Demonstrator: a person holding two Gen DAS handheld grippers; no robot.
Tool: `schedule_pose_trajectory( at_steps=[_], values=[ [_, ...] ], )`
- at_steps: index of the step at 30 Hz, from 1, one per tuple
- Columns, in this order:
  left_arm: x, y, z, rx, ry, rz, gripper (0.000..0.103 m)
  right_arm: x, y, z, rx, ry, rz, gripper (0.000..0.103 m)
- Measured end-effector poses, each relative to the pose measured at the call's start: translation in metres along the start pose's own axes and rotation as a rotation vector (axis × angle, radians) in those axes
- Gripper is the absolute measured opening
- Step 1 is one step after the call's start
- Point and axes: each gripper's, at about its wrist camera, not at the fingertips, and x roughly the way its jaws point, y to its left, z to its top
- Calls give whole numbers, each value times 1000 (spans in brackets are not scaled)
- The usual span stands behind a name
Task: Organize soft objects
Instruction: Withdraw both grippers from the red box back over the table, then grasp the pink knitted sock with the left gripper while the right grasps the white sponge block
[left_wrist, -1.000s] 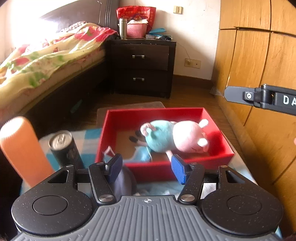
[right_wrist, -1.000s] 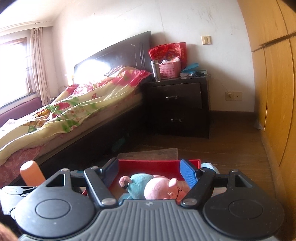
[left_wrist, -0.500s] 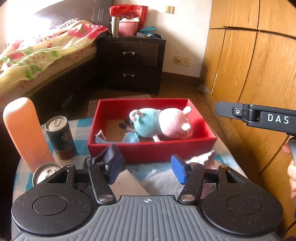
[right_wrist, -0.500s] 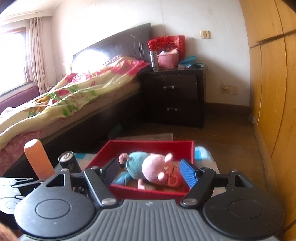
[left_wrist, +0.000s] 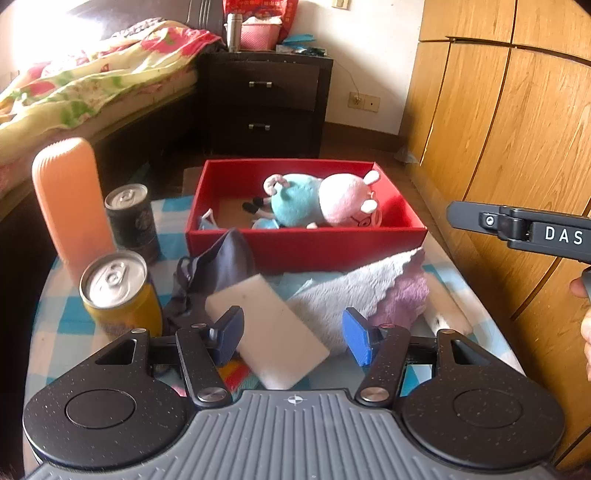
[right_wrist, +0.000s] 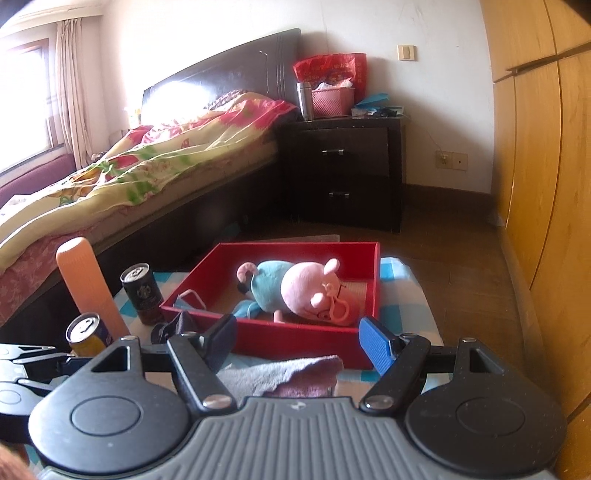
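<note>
With the plush pig (left_wrist: 325, 201) already in the red box (left_wrist: 306, 243) at frame centre, I judge the next pick is beginning: my left gripper (left_wrist: 291, 338) and right gripper (right_wrist: 297, 341) both stand open and empty, and next I must lower onto the white sponge (left_wrist: 271, 332) or the towel (left_wrist: 354, 295) at lower centre.

Two fisheye wrist views look forward and down across a small table with a blue checked cloth (left_wrist: 66, 321). The left wrist view sits close above the table's near edge, tilted steeply down, its own fingers at the bottom. The right wrist view looks from slightly farther back and tilts less, taking in more of the bed (right_wrist: 147, 173) and nightstand (right_wrist: 343, 170) beyond. Both share the red box (left_wrist: 306, 247) holding a plush pig (left_wrist: 321, 201), two cans, an orange cylinder and the wardrobe on the right.
</note>
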Motion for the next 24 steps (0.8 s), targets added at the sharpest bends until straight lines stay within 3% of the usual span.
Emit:
schedule_pose_trajectory(
  at_steps=[15, 24],
  values=[
    [-20, 22, -48, -21, 72, 13, 61, -16, -3, -26, -17, 45, 4, 51],
    [-5, 43, -58, -51, 111, 76, 64, -12, 11, -31, -49, 67, 50, 51]
  ],
)
